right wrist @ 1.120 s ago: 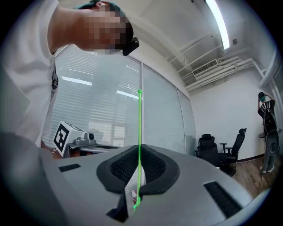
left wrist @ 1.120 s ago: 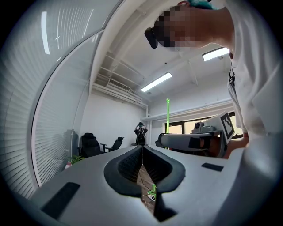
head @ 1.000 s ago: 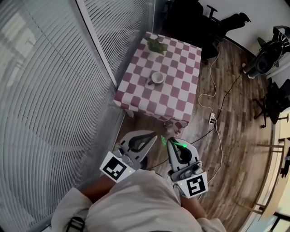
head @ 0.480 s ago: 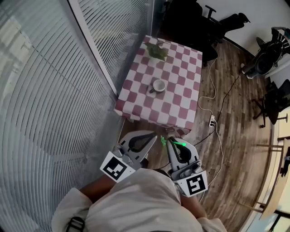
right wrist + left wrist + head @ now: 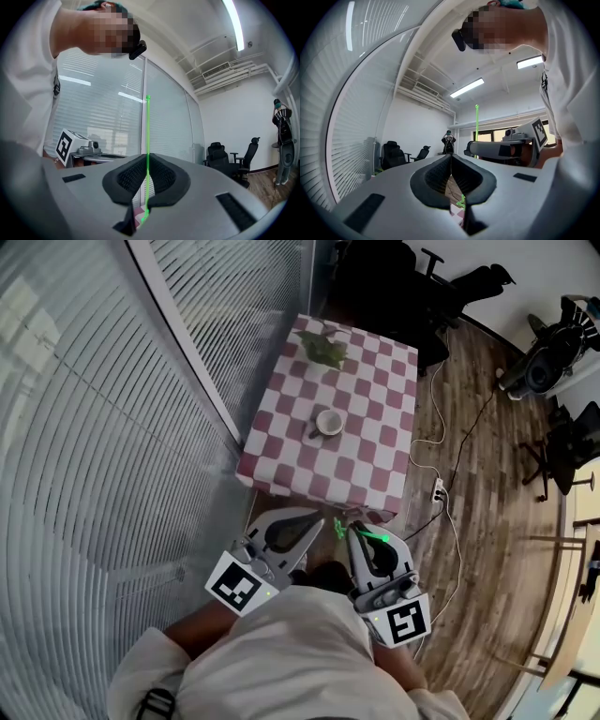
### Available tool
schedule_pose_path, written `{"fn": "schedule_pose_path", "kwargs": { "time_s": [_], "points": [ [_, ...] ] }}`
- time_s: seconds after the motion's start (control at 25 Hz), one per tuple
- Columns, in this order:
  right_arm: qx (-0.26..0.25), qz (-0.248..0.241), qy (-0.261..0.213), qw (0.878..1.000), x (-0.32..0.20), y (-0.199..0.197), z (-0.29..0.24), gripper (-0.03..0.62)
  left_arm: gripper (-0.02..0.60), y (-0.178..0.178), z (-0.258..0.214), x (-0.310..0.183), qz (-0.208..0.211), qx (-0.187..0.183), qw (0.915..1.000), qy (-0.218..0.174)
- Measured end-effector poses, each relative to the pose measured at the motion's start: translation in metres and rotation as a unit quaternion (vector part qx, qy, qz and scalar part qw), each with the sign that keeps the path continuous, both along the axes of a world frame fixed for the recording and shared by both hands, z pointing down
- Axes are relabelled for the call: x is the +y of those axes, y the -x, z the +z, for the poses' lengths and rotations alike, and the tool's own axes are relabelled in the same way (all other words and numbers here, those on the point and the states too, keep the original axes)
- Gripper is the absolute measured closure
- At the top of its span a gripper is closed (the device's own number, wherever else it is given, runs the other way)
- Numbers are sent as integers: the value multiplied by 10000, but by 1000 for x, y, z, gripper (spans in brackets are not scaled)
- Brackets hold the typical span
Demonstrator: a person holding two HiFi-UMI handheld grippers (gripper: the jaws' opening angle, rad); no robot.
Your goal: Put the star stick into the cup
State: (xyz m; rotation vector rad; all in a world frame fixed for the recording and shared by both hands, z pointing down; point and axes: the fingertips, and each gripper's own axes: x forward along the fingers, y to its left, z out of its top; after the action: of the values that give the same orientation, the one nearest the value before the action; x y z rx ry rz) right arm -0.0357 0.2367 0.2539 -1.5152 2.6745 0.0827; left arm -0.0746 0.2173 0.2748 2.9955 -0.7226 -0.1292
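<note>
The right tool (image 5: 361, 533) is clamped on the green star stick (image 5: 147, 136) — upright between its jaws. The left tool (image 5: 317, 519) is closed, empty. The cup (image 5: 327, 422) sits on the checkered surface (image 5: 370, 460), well ahead.

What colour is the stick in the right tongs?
The stick is bright green, clearest in the right gripper view.

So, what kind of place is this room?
Most likely an office: a glass wall with blinds, black office chairs, and strip lights under an open ceiling.
</note>
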Motion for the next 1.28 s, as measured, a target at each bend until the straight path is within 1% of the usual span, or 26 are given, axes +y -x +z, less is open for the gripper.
{"fn": "schedule_pose_path", "kwargs": {
  "time_s": [0.12, 0.48, 0.8, 1.28],
  "points": [
    [-118, 74, 109, 9998, -6, 0, -2, 554, 549, -1, 0, -2, 6, -8, 10000, 5],
    [-143, 14, 6, 9999, -22, -9, -2, 554, 549, -11, 2, -14, 18, -31, 10000, -49],
    [-153, -5, -80, 9999, -47, -22, -4, 554, 549, -25, 0, -40, 34, -59, 9999, -127],
    [-231, 51, -66, 9997, -100, -59, -2, 554, 549, -61, 0, -93, 61, -58, 9999, -120]
  ]
}}
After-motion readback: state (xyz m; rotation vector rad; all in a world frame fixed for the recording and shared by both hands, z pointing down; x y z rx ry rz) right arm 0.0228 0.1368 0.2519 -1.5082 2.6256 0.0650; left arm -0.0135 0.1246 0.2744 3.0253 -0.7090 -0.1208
